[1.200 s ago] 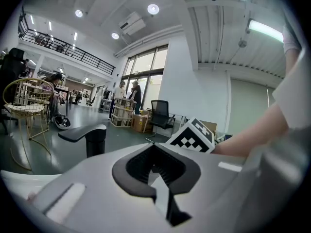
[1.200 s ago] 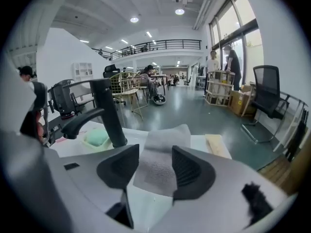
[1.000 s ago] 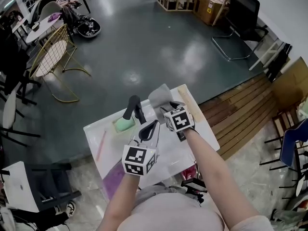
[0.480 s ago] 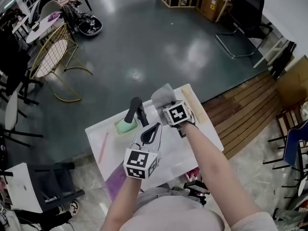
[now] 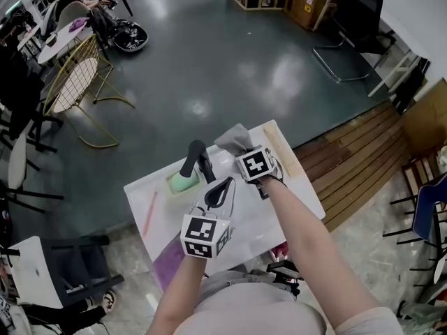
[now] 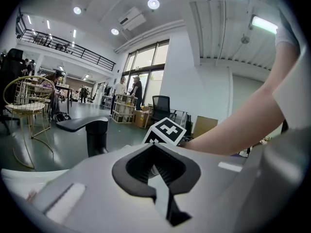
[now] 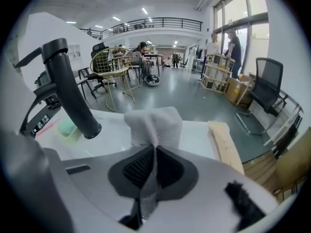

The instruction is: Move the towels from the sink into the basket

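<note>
A grey towel stands bunched at the far side of the white sink top, right of the black faucet. My right gripper is closing on it. A fold of the towel is pinched between its jaws. My left gripper hovers over the middle of the sink, shut with nothing in it. The right gripper's marker cube shows beyond it in the left gripper view. No basket is in view that I can make out.
A green sponge lies left of the faucet, with a pink stick farther left. A wooden strip runs along the right rim. Something purple sits at the near left corner. Chairs and crates stand on the floor beyond.
My right gripper has edged toward the grey towel, whose top now looks drawn in. The left gripper has barely moved.
</note>
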Motion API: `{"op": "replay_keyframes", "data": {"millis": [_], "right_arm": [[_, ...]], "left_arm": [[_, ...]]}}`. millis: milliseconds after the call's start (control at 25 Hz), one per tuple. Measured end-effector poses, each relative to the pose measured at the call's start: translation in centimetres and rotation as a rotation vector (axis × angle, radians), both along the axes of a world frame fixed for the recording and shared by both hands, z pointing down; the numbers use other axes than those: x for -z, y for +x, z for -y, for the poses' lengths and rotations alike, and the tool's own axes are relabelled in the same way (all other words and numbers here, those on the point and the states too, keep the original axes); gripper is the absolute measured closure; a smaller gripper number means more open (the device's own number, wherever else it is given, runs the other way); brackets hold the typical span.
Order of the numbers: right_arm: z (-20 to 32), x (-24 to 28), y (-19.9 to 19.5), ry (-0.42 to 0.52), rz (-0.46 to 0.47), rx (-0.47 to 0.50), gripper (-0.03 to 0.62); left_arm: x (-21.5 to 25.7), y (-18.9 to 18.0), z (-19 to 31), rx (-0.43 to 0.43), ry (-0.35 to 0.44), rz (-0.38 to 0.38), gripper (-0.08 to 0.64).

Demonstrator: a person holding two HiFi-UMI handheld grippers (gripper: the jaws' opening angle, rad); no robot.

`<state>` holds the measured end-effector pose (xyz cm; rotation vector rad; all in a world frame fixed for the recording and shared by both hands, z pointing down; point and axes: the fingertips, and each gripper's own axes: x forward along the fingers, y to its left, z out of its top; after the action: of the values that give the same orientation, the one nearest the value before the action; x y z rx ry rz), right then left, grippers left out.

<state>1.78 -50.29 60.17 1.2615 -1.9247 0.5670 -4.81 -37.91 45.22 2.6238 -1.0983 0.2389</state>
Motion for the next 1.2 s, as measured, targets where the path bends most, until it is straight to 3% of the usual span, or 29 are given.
{"op": "replay_keyframes", "data": {"millis": [200, 720, 1200], "right_arm": [[-0.9, -0.2, 0.3, -0.037, 0.012, -0.02, 0.565], [-2.1, 3.9, 1.4, 0.072, 0.126, -0.028, 0.565], [-5.1, 6.0, 2.4, 0.114, 0.157, -0.045, 0.565]], "left_arm": [[0.0, -0.2, -0.3, 0.001, 0.003, 0.01, 0.556], [0.8, 0.5, -1.0, -0.014, 0.014, 0.002, 0.555], [1.5, 1.4, -2.8, -0.039, 0.021, -0.018, 0.556]]}}
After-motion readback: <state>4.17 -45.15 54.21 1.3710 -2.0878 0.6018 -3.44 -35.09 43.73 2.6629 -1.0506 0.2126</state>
